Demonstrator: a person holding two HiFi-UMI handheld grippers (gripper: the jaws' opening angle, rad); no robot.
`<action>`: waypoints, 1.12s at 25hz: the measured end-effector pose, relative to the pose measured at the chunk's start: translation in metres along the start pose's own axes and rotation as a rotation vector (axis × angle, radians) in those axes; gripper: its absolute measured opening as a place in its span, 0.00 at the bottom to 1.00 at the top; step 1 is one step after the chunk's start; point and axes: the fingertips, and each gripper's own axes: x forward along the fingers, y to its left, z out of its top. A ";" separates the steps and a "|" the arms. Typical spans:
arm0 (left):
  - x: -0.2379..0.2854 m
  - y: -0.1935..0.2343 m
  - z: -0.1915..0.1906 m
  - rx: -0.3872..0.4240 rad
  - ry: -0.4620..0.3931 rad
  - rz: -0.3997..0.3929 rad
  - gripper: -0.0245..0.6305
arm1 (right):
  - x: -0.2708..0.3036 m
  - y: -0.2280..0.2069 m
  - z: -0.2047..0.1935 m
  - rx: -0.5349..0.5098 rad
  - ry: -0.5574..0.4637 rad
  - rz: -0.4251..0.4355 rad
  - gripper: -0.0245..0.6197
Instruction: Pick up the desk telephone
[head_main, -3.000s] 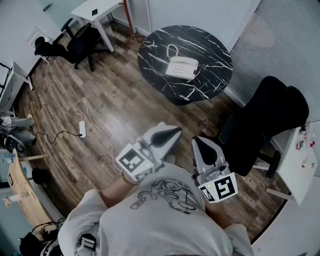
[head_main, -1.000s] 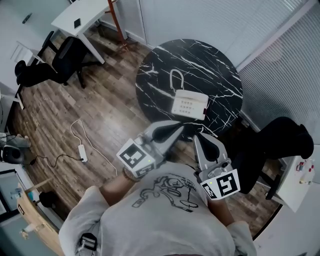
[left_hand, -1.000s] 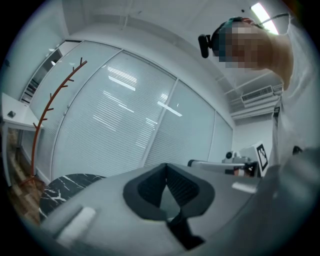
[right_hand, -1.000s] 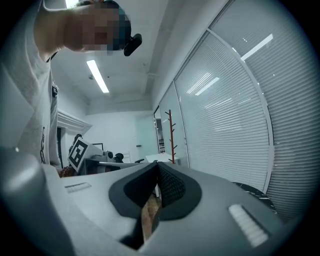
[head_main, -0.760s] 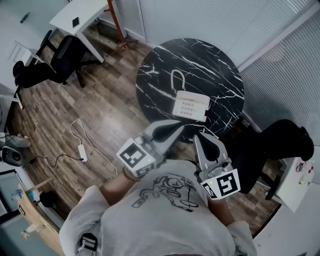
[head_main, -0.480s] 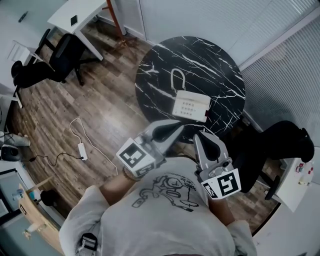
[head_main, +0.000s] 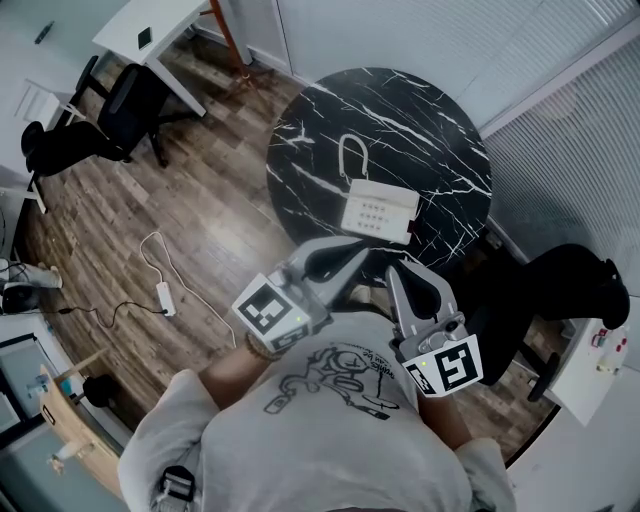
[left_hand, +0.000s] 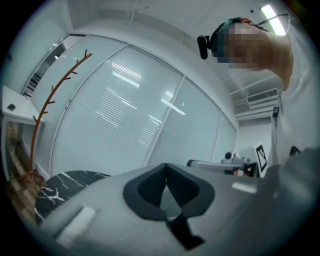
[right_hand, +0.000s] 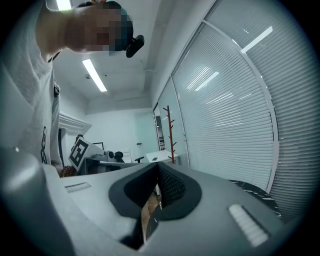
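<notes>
The white desk telephone (head_main: 378, 209) lies on a round black marble table (head_main: 420, 120), with its curled cord (head_main: 352, 158) looped behind it. Both grippers are held level in front of the person's chest, short of the table's near edge and apart from the phone. In the head view, my left gripper (head_main: 355, 250) is shut and empty, below and left of the phone. My right gripper (head_main: 397, 274) is also shut and empty, just below the phone. The left gripper view shows the closed left gripper (left_hand: 166, 169) with a slice of table (left_hand: 57, 186); the phone is hidden in both gripper views.
A black office chair (head_main: 545, 285) stands right of the table. A white desk (head_main: 160, 25) and another black chair (head_main: 115, 105) are at the far left. A power strip with cable (head_main: 164, 295) lies on the wood floor. Blind-covered glass walls and a red coat stand (left_hand: 50, 100) are behind the table.
Compared with three seconds ago, the table and phone lie much nearer the grippers. Over the last second the view shifted only slightly; both grippers stayed shut.
</notes>
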 end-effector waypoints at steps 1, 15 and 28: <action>0.002 0.000 0.000 0.000 0.001 0.001 0.04 | -0.001 -0.002 0.000 -0.001 0.004 0.001 0.05; 0.029 0.008 -0.027 0.010 0.064 -0.002 0.07 | 0.002 -0.031 -0.021 0.018 0.059 0.011 0.07; 0.044 0.051 -0.081 -0.036 0.142 0.074 0.11 | 0.012 -0.075 -0.074 0.059 0.139 -0.022 0.14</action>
